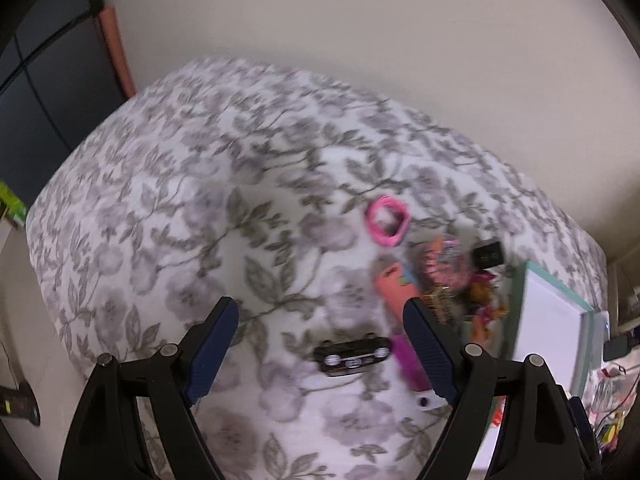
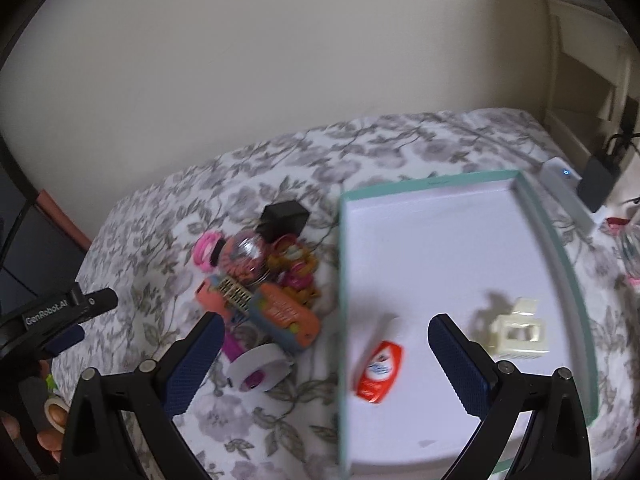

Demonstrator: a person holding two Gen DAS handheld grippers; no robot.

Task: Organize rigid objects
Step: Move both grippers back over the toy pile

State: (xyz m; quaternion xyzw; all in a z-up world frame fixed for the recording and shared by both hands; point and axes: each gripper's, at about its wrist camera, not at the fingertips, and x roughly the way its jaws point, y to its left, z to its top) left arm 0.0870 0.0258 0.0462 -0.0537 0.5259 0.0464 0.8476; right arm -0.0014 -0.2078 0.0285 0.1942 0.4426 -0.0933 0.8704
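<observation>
A pile of small toys lies on the floral bedspread [image 1: 180, 208]: a pink ring [image 1: 387, 222], a black toy car [image 1: 352, 356], an orange toy phone [image 2: 280, 316], an orange cat figure [image 2: 296, 264], a small black box [image 2: 284, 216] and a white roll with a purple core [image 2: 260, 368]. My left gripper [image 1: 320, 306] hovers open just above the car, gripping nothing. To the right of the pile sits a white tray with a teal rim [image 2: 342, 264]. It holds a red-and-white packet [image 2: 378, 372] and a cream hair claw [image 2: 516, 332]. My right gripper [image 2: 326, 320] hangs open over the tray's left edge.
A cream wall runs behind the bed. A dark cabinet [image 1: 48, 92] stands at the left. Right of the tray are a white device with a blue light [image 2: 560, 176], a black adapter [image 2: 598, 184] and cables. A hand [image 2: 48, 436] shows at the lower left.
</observation>
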